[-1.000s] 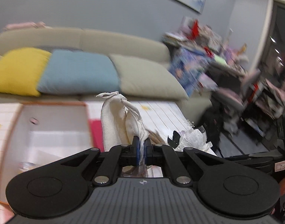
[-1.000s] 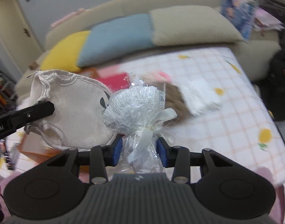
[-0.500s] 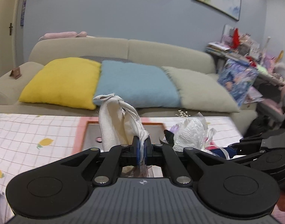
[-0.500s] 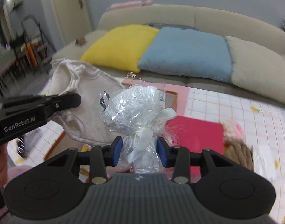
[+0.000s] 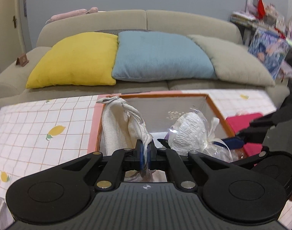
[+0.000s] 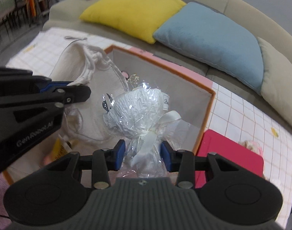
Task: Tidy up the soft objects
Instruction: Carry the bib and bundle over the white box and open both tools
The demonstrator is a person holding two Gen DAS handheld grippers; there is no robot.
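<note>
While we hold one tool in each hand, both of them are over the open box (image 5: 218,113) with the orange rim. Our left tool (image 5: 145,154) is pressed together on a fold of the cream cloth bag (image 5: 119,128). The bag hangs open beside the tool, and its string end (image 5: 107,100) sticks up at the top. From the right wrist view the bag (image 6: 100,80) spreads wide at the left side of the box (image 6: 207,111), and the left tool (image 6: 77,88) pinches its edge.

Our right tool (image 6: 142,154) is clamped on the neck of a white bundle in clear wrap (image 6: 138,107), just below a white ribbon bow (image 6: 165,120). The bundle sticks up and tilts a bit to the left. In the left wrist view the bundle (image 5: 190,132) is just right of the bag, and the right tool (image 5: 236,141) comes in from the right edge.

The box sits on a desk with a white checked cloth (image 5: 40,126) that has little lemons on it. A pink-red flat thing (image 6: 230,159) lies right of the box. Far behind is a sofa (image 5: 146,19) with a yellow pillow (image 5: 75,61), a blue pillow (image 5: 161,55) and a tan pillow (image 5: 232,59).
</note>
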